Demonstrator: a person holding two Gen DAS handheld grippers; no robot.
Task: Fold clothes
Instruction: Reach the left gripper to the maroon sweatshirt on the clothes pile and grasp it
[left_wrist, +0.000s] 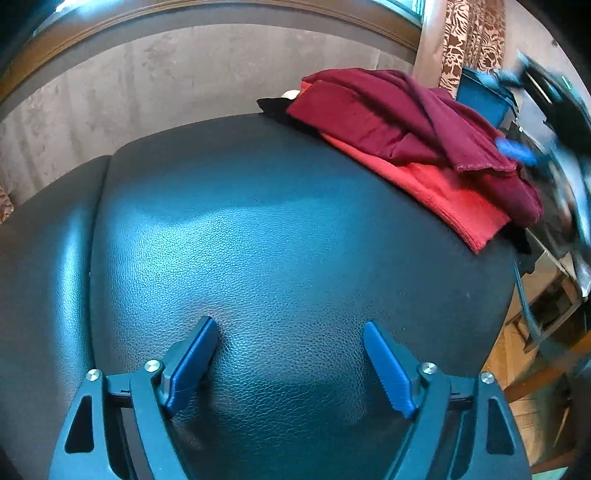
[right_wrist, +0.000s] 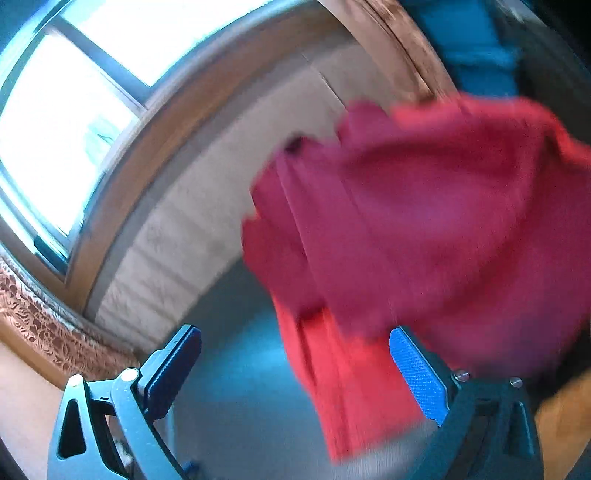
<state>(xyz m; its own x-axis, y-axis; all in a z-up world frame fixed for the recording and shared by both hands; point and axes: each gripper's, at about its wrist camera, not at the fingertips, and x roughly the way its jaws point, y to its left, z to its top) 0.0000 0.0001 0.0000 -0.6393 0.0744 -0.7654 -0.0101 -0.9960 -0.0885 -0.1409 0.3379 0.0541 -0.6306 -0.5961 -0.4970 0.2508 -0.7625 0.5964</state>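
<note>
Left gripper (left_wrist: 290, 365) fingers wide, over bare counter (left_wrist: 258, 240). Right gripper (right_wrist: 295, 373) fingers wide, blurred, at red clothes pile (left_wrist: 417, 147) ahead. Likely reaching or releasing; can't tell which.

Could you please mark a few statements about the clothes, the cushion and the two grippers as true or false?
1. The left gripper is open, with nothing between its blue fingers. True.
2. The dark maroon cloth lies on top of the brighter red cloth. True.
3. The clothes sit at the centre of the black leather-textured cushion. False: they lie at its far right corner in the left wrist view.
4. The right gripper is shut on the red cloth. False: its fingers stand wide apart.
5. A patterned brown curtain hangs behind the pile. True.
</note>
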